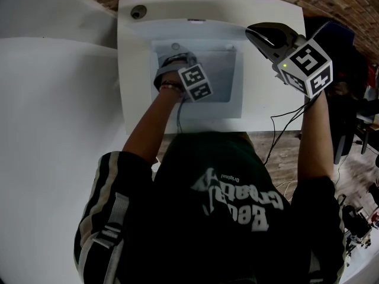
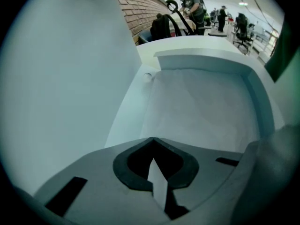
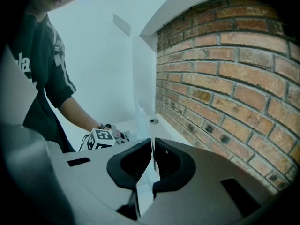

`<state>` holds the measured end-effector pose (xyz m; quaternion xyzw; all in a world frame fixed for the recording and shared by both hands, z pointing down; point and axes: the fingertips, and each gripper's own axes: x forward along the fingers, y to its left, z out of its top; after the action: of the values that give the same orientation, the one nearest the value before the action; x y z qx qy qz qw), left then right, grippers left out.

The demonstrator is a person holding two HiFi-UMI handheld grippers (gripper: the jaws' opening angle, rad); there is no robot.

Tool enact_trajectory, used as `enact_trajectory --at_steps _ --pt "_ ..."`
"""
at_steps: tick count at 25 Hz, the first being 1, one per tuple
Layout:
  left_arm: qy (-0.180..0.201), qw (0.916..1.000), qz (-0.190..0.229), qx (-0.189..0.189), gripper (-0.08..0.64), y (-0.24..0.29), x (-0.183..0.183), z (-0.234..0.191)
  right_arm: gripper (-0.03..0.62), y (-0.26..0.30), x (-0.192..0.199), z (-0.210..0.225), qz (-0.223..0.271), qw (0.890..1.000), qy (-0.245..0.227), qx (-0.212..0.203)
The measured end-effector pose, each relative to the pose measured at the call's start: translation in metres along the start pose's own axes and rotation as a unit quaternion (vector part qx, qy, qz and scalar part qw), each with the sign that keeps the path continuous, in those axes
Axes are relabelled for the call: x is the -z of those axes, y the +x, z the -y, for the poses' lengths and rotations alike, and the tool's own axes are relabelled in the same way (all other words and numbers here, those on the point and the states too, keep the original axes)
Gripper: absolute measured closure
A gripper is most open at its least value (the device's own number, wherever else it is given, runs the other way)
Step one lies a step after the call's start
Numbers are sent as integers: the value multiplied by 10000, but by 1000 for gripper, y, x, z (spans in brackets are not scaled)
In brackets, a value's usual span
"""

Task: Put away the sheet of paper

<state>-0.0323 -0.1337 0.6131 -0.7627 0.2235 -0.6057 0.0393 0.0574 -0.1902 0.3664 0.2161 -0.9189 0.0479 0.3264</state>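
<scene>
The left gripper (image 2: 152, 139) has its jaws pressed fully together. Only a pale sliver shows in the seam, and I cannot tell what it is. Just past the tips, the sheet of paper (image 2: 201, 111) lies in the sunken tray (image 2: 260, 102) of a white box (image 1: 136, 70), faintly creased and spread nearly wall to wall. Whether the tips touch it is not clear.

The right gripper (image 3: 153, 141) has its jaws all but together on a thin slip of paper (image 3: 140, 118), which stands edge-on above the tips.

The step in hand looks like settling the sheet flat in the tray. To do that well, the left jaws should stay closed and act as one blunt point. They should press lightly and stroke from the near edge toward the far wall, so the creases run out rather than bunch up. A steep tip can dig in and tear, so a lower angle would help. The right gripper is best held clear of the tray.

The left forearm (image 1: 151, 123) reaches forward and down into the tray, the gripper pointing steeply down and its marker cube (image 1: 195, 81) facing up. The right forearm (image 1: 317, 135) is raised high by the box's right edge. Its gripper tips gently down, close to a brick wall (image 3: 225, 78).
</scene>
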Motion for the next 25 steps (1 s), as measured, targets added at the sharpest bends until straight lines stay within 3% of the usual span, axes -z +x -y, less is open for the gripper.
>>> enact_trajectory --at_steps 16,21,25 --pt "234 9978 87 621 558 -9 3 32 586 -1 2 -3 -15 10000 -29 26" --pt "213 9977 80 641 558 -10 3 31 586 -1 2 -4 -30 10000 -40 38" --pt "-9 9988 331 350 558 -16 -4 15 586 -1 3 -5 -58 10000 -52 40"
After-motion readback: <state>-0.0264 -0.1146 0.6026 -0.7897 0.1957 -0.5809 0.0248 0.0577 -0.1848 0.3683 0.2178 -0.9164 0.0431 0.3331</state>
